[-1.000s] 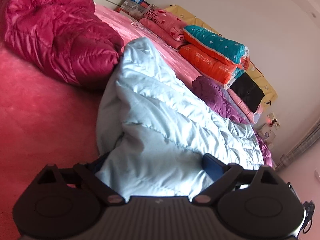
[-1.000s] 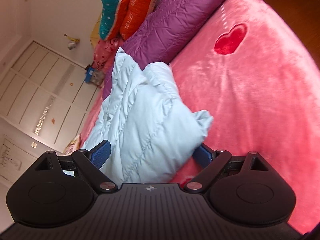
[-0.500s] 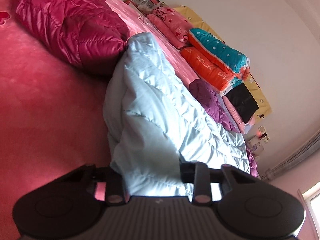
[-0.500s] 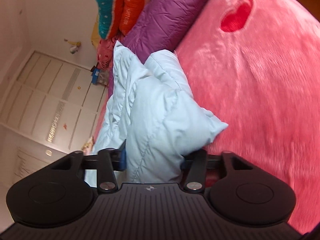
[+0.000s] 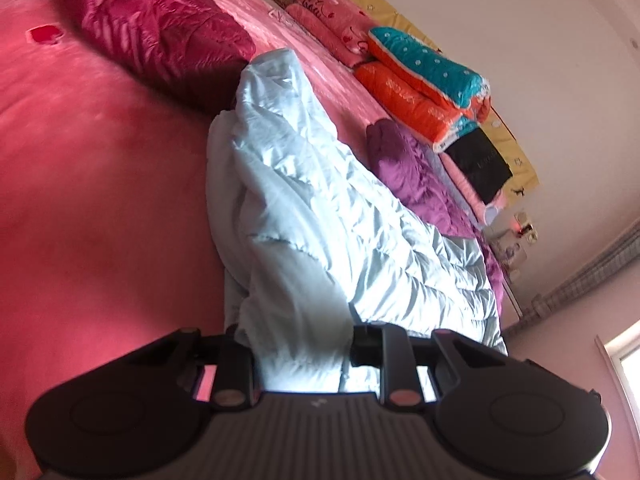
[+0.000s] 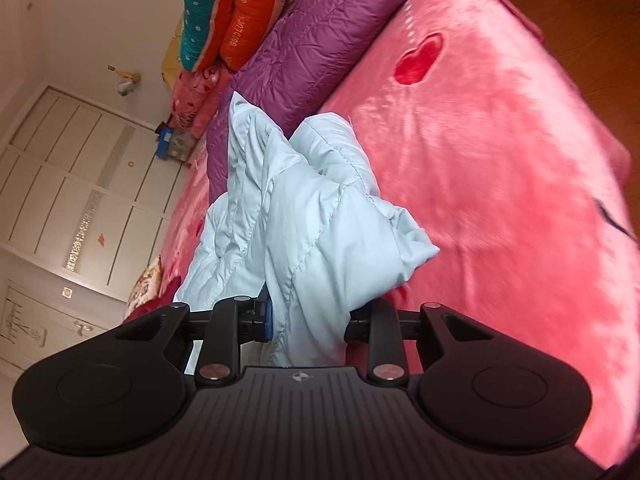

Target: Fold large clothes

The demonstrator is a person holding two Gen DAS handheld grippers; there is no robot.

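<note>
Clearly, a bunched fold of the pale blue quilted puffer coat (image 5: pixel 320 216) is clamped in the left gripper (image 5: pixel 302 344), whose jaws are drawn in tight against the fabric. Another bunch of the same coat (image 6: pixel 304 216) is pinched in the right gripper (image 6: pixel 308 320), its jaws likewise closed onto the cloth. The coat is spread lengthwise across the fuzzy pink heart-patterned bed cover (image 5: pixel 92 184), partly gathered up toward both grippers. A shiny magenta puffer jacket (image 5: pixel 160 28) is seen beside it, and a purple quilted jacket (image 6: pixel 320 40) lies along its far side, touching it. Folded orange and teal blankets (image 5: pixel 424 72) are stacked near the wall.
</note>
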